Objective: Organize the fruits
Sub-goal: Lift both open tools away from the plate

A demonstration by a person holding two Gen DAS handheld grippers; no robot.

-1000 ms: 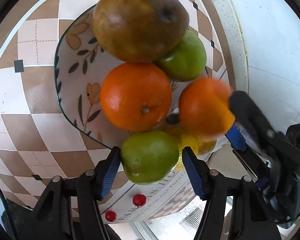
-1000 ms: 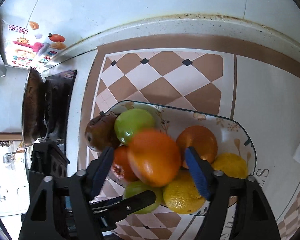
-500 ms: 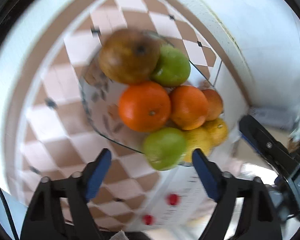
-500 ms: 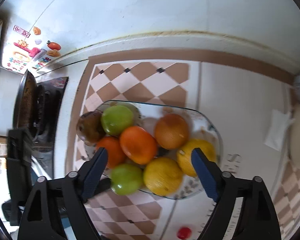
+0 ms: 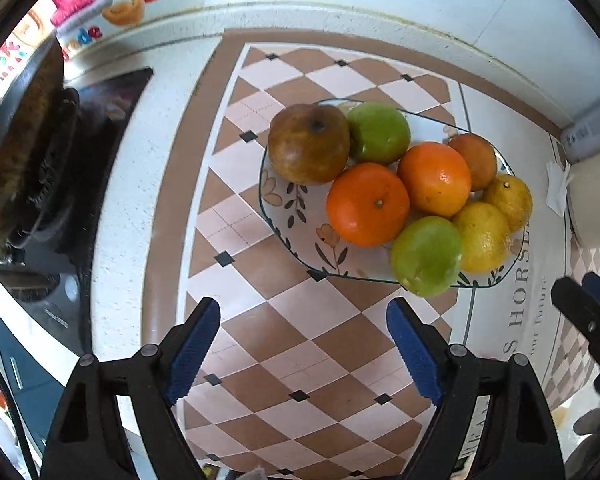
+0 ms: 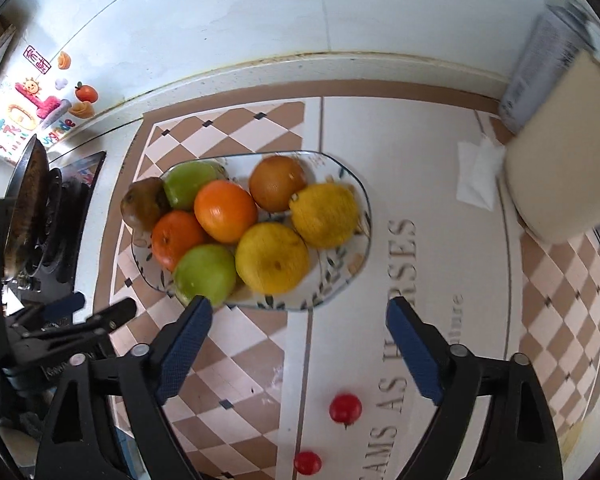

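A patterned glass plate [image 5: 300, 204] [image 6: 340, 280] on the checkered mat holds several fruits: a brown pear [image 5: 308, 144], two green apples [image 5: 380, 132] [image 5: 426, 260], oranges [image 5: 366, 204] [image 6: 225, 210] and yellow lemons [image 5: 482, 236] [image 6: 272, 258]. My left gripper [image 5: 302, 354] is open and empty, above the mat in front of the plate. My right gripper [image 6: 298, 346] is open and empty, also in front of the plate. Two small red fruits [image 6: 345, 408] [image 6: 307, 462] lie on the mat between the right gripper's fingers.
A stove with a dark pan [image 5: 28, 140] stands at the left. A cream-coloured container [image 6: 560, 168] and a white tissue [image 6: 478, 176] are at the right by the wall. The tiled wall runs along the back.
Both grippers pulled back and up from the plate. The right gripper let go of the orange, which now rests on the plate. The left gripper moved off the green apple.
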